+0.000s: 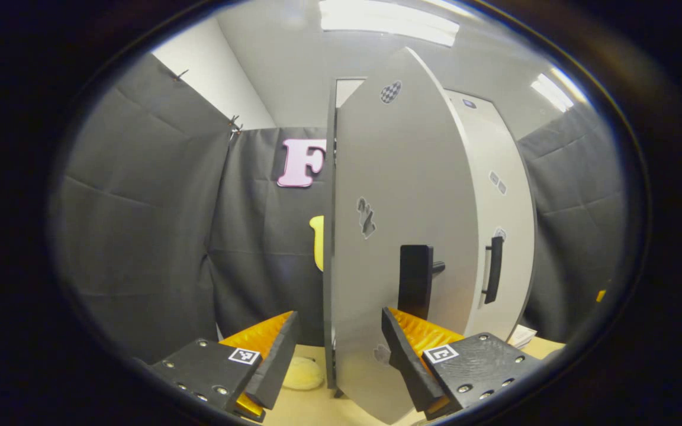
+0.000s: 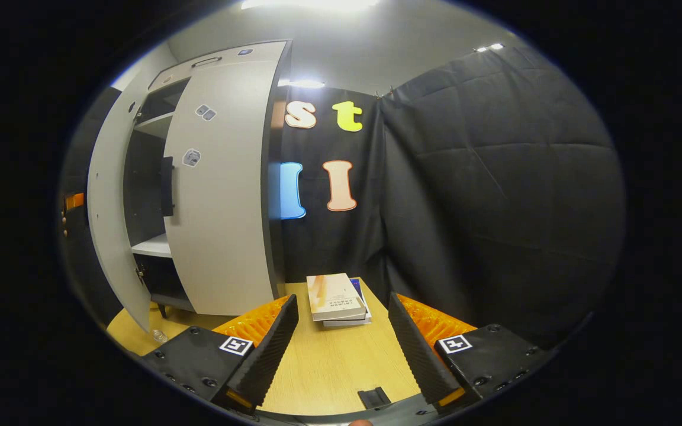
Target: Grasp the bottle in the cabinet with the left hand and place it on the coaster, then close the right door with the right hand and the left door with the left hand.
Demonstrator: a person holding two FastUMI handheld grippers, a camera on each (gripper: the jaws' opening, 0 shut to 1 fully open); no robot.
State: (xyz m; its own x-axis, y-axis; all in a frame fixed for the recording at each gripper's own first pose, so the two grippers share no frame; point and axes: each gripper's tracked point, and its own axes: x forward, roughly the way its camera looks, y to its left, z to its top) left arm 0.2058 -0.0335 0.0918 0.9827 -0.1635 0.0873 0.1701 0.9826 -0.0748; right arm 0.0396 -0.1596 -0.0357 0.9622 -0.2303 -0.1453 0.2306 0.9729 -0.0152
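Ahead of our left gripper (image 1: 335, 361) stands the cabinet (image 1: 512, 195), grey w/ dark edges, on the pale wood table (image 1: 311, 408). Its left door (image 1: 406, 236) is swung partway out, edge-on to us, right btwn our fingers; the black handle (image 1: 415, 289) on that door sits just above the right fingertip (image 1: 403, 355). We can't tell if either finger touches the door. Jaws stand wide apart, nothing clamped. Right door (image 1: 498, 231), beyond and to the right, looks nearly flush w/ the cabinet front, its own black handle (image 1: 494, 269) upright.

From the right gripper view the cabinet (image 2: 222, 65) is off to the left of our right gripper (image 2: 344, 343); we see the right door (image 2: 225, 195) near shut, the left door (image 2: 107, 219) open further left, and shelves (image 2: 151, 245) in the gap btwn them. Right gripper's fingers are spread, empty, hovering over the table (image 2: 329, 367), well apart from the cabinet. Straight ahead, btwn and beyond the fingertips, lies a stack of books (image 2: 338, 299) by the table's far edge.

Smaller bits: a pale yellowish round object (image 1: 302, 374) on the table just beyond the left gripper's left finger – poss. the coaster, can't tell. At the far left table edge in the right gripper view, a small clear object (image 2: 159, 336), maybe the bottle's top; too small to be sure.
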